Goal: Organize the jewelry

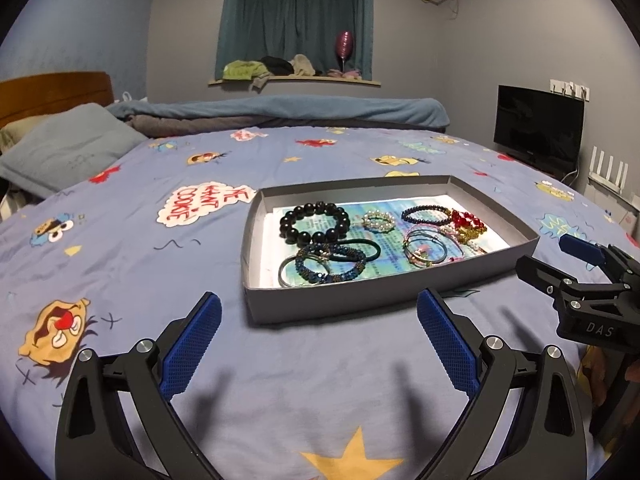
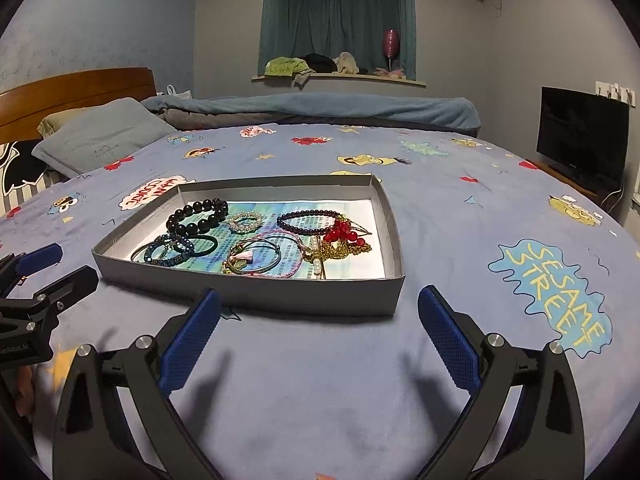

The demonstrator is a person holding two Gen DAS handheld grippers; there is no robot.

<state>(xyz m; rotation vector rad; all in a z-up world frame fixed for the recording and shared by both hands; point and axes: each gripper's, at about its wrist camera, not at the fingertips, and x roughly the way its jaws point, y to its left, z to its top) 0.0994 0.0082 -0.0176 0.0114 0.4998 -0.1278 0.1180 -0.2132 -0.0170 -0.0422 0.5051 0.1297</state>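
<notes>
With left tool (image 1: 318, 334) and right tool (image 2: 319, 330) both wide and empty, risk of snagging overlapped bracelets (image 1: 320, 266), dragging several from the light box (image 1: 344, 300) on the soft bed (image 1: 120, 264).

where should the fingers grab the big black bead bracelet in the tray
Take the big black bead bracelet by its far-left arc, coming straight down from above. It lies flat on the paper in the grey tray, and that arc is free, while its near side sits close to the blue beaded bracelet.
</notes>
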